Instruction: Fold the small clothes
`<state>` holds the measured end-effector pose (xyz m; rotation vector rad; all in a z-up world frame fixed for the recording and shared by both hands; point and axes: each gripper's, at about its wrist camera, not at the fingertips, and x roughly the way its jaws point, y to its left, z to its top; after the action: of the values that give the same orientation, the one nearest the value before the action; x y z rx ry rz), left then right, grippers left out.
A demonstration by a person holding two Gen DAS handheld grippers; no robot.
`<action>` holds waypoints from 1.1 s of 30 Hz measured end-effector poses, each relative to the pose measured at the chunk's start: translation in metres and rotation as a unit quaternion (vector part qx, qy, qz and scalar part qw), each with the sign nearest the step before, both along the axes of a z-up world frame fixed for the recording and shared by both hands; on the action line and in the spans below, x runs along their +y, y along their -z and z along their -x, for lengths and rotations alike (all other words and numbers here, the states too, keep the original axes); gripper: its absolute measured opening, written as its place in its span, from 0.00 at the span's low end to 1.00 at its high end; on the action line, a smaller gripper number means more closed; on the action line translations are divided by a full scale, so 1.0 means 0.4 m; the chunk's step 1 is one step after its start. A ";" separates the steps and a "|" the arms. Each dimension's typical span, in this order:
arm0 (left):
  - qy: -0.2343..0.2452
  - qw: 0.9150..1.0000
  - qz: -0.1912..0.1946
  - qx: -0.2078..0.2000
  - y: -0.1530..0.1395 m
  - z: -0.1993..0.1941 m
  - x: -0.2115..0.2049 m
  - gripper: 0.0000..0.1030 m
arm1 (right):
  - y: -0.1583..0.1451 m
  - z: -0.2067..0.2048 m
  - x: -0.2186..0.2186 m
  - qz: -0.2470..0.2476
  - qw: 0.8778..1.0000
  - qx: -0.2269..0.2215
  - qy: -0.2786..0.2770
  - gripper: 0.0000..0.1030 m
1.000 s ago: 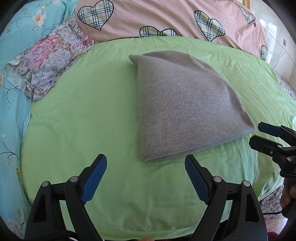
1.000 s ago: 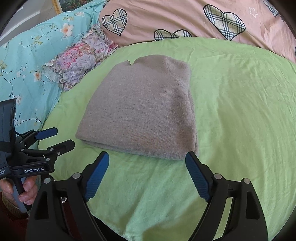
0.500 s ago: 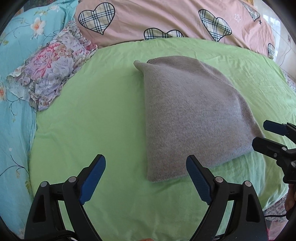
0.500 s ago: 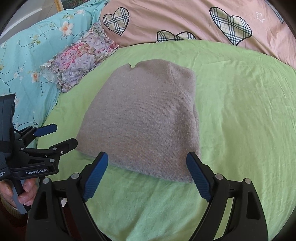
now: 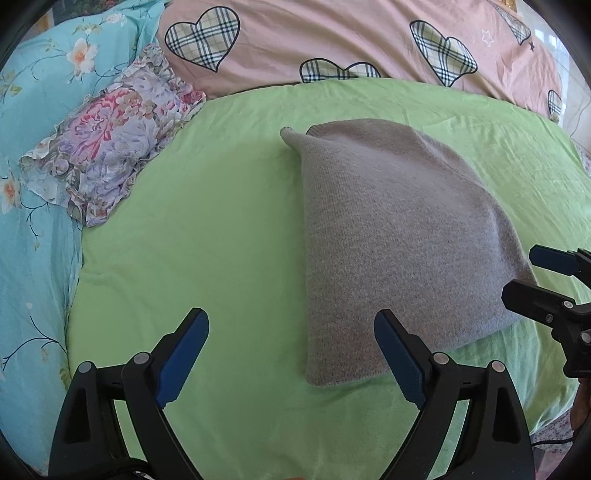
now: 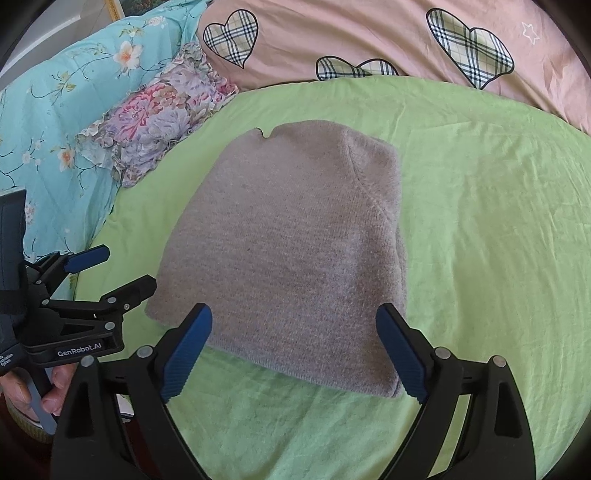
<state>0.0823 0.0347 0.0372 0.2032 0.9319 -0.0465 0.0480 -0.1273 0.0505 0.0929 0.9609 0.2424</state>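
A grey knitted garment [image 5: 388, 240] lies folded flat on the green sheet [image 5: 203, 240]. My left gripper [image 5: 291, 317] hovers open over the sheet at the garment's near left corner, nothing between its blue pads. In the right wrist view the garment [image 6: 295, 240] fills the middle. My right gripper [image 6: 293, 310] hangs just above its near edge; the jaws are opening and wide, and the pads do not press the cloth. Each gripper shows in the other's view: the right gripper [image 5: 522, 273] at the garment's right corner, the left gripper [image 6: 129, 266] at its left corner.
A floral frilled pillow [image 5: 110, 147] lies at the sheet's far left. A pink quilt with plaid hearts [image 5: 332, 33] runs along the back, blue flowered bedding [image 5: 37, 258] down the left. A person's hand [image 6: 55, 387] holds the left gripper's handle.
Both grippers have come forward toward the garment, which now sits lower and nearer in both views. The right gripper's tips now overlap its near edge. Both jaws stand slightly wider.
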 end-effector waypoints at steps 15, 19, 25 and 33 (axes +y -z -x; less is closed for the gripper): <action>-0.009 1.000 -0.002 0.008 0.021 -0.035 0.002 0.90 | 0.023 -0.034 0.004 -0.009 1.000 0.019 0.006 0.89; -0.010 1.000 0.000 0.009 0.021 -0.038 0.005 0.90 | 0.023 -0.038 0.002 -0.011 1.000 0.018 0.007 0.89; -0.009 1.000 0.004 0.008 0.019 -0.036 0.002 0.90 | 0.024 -0.041 0.001 -0.012 1.000 0.020 0.005 0.89; -0.004 1.000 0.003 0.007 0.018 -0.029 -0.005 0.90 | 0.025 -0.039 0.007 -0.013 1.000 0.021 0.007 0.89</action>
<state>0.0940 0.0328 0.0302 0.1943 0.9470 -0.0438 0.0635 -0.1244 0.0405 0.1288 0.9994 0.2412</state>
